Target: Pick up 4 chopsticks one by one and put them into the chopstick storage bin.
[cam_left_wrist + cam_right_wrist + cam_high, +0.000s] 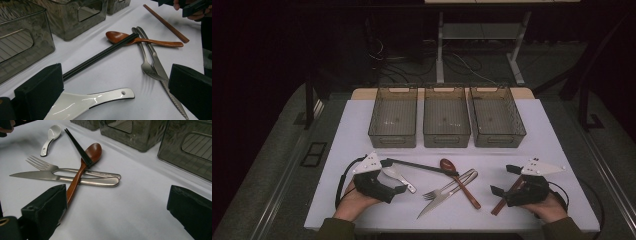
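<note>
My left gripper [394, 176] rests near the table's front left, jaws open. A white ceramic spoon [87, 102] lies flat between them, its bowl partly hidden behind one jaw and untouched. My right gripper [503, 180] sits at the front right, open with nothing held; a pair of brown chopsticks [507, 197] lies under it. Between the two grippers lie a wooden spoon [82, 167], a steel fork [50, 167] and a knife [62, 178], crossed over each other. Black chopsticks [100, 56] run from the left gripper to the wooden spoon's bowl.
Three grey see-through bins [393, 117] [446, 117] [498, 117] stand side by side at the back of the white table [542, 130], all with nothing in them. Bare white surface stretches between the bins and the cutlery. Table legs and cables stand in the dark behind.
</note>
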Demonstrator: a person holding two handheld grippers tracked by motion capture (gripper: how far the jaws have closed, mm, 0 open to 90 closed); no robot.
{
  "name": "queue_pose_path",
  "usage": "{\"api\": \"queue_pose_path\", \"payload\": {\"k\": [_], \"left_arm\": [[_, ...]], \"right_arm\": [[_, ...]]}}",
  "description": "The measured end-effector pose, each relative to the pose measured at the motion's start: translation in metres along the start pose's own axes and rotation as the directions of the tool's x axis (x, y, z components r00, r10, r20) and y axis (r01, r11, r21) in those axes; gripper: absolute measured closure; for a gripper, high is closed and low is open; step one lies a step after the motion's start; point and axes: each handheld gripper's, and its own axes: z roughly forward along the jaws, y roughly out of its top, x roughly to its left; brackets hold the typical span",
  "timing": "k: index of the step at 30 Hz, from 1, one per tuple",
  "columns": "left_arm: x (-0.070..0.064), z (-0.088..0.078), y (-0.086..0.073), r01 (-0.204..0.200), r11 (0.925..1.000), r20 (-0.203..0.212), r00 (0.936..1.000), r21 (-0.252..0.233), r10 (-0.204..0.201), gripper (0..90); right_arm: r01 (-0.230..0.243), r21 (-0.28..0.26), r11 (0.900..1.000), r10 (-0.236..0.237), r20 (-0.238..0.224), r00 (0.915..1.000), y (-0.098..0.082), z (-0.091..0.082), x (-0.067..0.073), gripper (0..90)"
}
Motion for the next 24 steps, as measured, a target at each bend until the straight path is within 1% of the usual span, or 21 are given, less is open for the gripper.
{"api": "queue_pose_path", "payload": {"k": [5,11,12,13,17,20,21,24], "left_arm": [[0.001,0.001,0.001,-0.001,1.0000,0.003,1.0000,-0.008,0.001,0.0],[0.003,0.004,0.004,0.002,1.0000,0.005,1.0000,-0.005,-0.002,0.2],[0.002,0.004,0.004,-0.012,0.9999,0.005,0.9999,-0.005,0.012,2.1],[0.002,0.005,0.004,-0.016,0.9999,0.007,0.9999,0.000,0.016,3.4],[0.001,0.006,0.006,-0.019,0.9998,0.013,0.9997,0.001,0.019,5.2],[0.002,0.007,0.008,-0.021,0.9998,0.021,0.9996,-0.003,0.021,9.7],[0.002,0.009,0.008,-0.030,0.9995,0.023,0.9993,0.004,0.030,11.3],[0.003,0.012,0.009,-0.032,0.9994,0.032,0.9990,0.013,0.032,14.1]], "right_arm": [[0.001,-0.002,1.000,-0.001,0.003,1.0000,0.000,0.000,-0.001,3.0],[-0.007,-0.006,1.000,0.007,-0.012,0.9999,0.000,0.000,-0.001,3.0],[-0.005,-0.006,1.000,0.005,-0.014,0.9999,0.000,0.000,-0.001,3.0],[-0.005,-0.006,1.000,0.005,-0.014,0.9999,0.001,0.000,-0.001,3.0],[0.000,-0.009,1.000,0.000,-0.017,0.9999,0.002,0.001,0.000,3.0],[0.002,0.001,1.000,-0.002,-0.009,1.0000,0.002,0.002,0.001,3.0],[0.004,0.000,1.000,-0.004,-0.009,1.0000,0.002,0.002,0.001,3.0],[0.009,0.004,1.000,-0.009,-0.008,0.9999,0.002,0.003,0.002,3.0]]}}
